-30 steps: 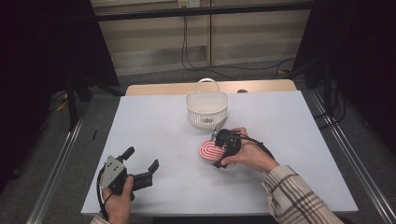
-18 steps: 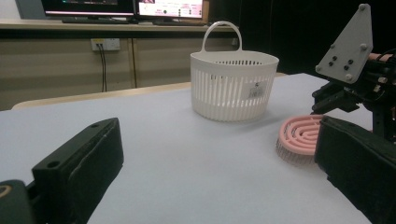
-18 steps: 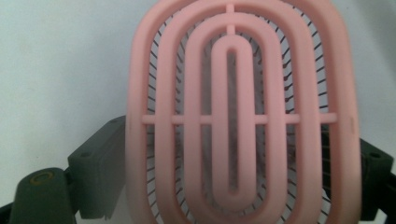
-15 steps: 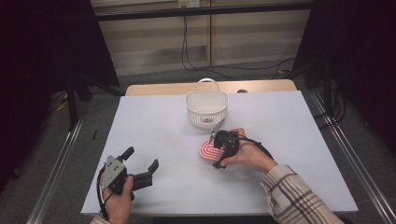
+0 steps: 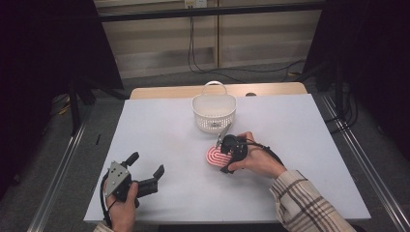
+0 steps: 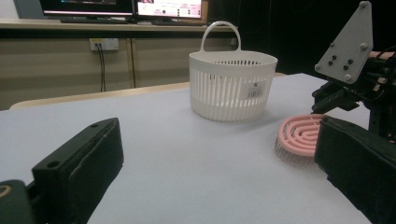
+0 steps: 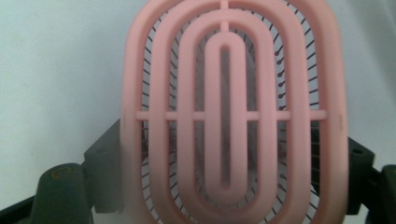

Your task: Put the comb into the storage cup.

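A pink oval brush (image 5: 217, 156) is seen lying flat on the white surface (image 5: 159, 140), its ribbed back turned upward and its dark, ball-tipped bristles (image 7: 299, 70) pointed down against the surface. The back is formed of concentric oval rings joined by a thin cross bar, with open slots between them. It is placed directly beneath the right gripper (image 5: 228, 153), between that gripper's two jaws, which flank its long sides and have just been closing. From the left gripper (image 5: 145, 171) it is set well apart, ahead and to the right (image 6: 301, 135).
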